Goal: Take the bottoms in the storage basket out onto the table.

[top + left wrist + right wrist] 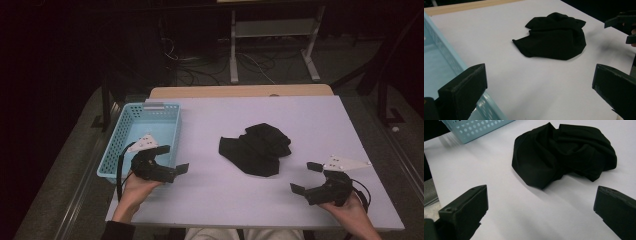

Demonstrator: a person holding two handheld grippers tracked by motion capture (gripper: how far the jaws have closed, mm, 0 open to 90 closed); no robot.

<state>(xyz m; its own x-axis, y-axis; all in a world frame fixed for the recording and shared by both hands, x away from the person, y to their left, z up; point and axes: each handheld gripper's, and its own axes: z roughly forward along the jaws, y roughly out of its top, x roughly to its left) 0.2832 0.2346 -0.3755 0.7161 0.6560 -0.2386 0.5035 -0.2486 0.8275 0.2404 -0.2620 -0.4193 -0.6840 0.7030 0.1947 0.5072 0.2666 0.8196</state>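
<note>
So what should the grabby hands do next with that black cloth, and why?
Probably move the right hand-held gripper forward to the crumpled black cloth and pinch its near edge. Both grippers are open and hold nothing, the cloth lies loose on the white table, and the blue basket beside it looks like where it goes.

The left claw (173, 160) was held in the person's left hand (134, 187), its jaws spread wide apart and gripping nothing. The right claw (306, 177) was held in the right hand (345, 209), jaws also wide apart and empty. Both forearms entered from the bottom edge.
</note>
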